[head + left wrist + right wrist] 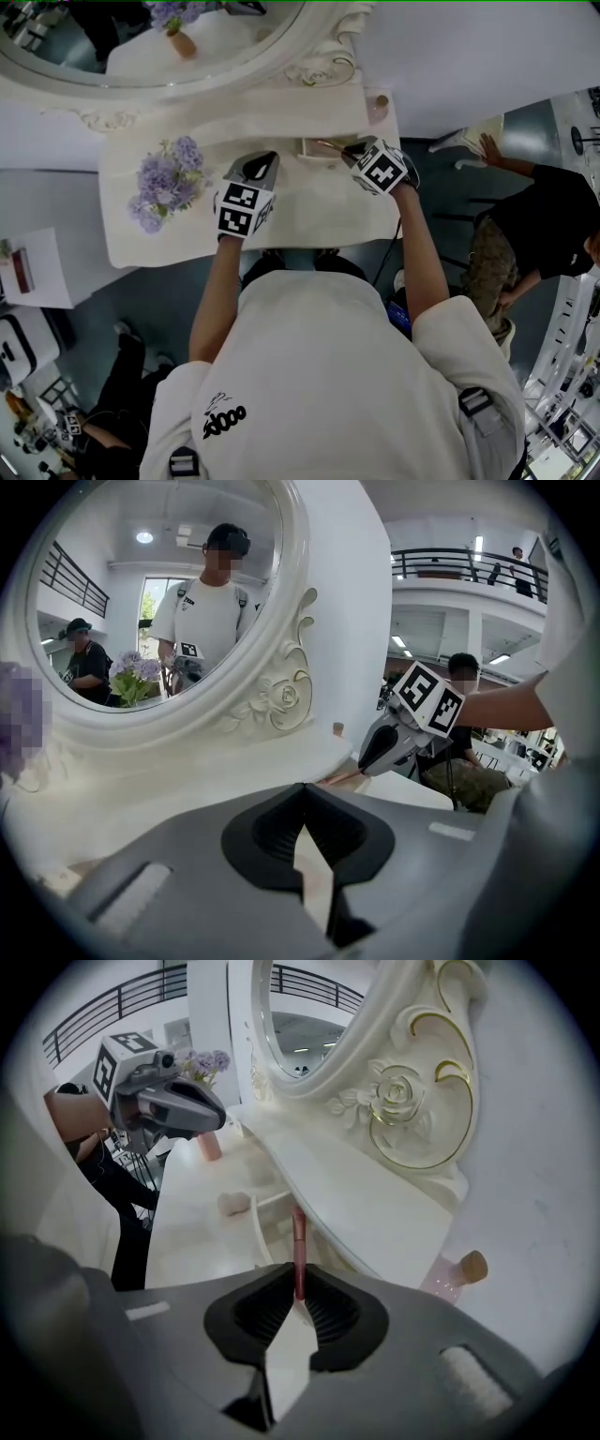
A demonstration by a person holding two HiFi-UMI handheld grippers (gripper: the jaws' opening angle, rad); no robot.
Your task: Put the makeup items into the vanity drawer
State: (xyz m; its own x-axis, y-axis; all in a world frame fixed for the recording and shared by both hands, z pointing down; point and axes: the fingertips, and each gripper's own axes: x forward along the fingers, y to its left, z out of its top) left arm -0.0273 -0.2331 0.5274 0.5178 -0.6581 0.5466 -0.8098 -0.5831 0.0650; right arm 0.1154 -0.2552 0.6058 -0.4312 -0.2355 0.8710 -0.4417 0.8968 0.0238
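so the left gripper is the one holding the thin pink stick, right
No, the right gripper is the one holding the thin pink stick; the right gripper view shows it pinched between its jaws. The left gripper is shut and empty.

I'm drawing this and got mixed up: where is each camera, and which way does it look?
Head view: on the person's head, looking steeply down at the vanity table; the back, both arms, left gripper and right gripper show.
Left gripper view: rides the left gripper, facing the mirror along its shut, empty jaws; the right forearm shows.
Right gripper view: rides the right gripper, facing the open drawer; its jaws clamp a pink makeup stick; the left forearm shows.
Shared: each gripper view shows the other gripper.
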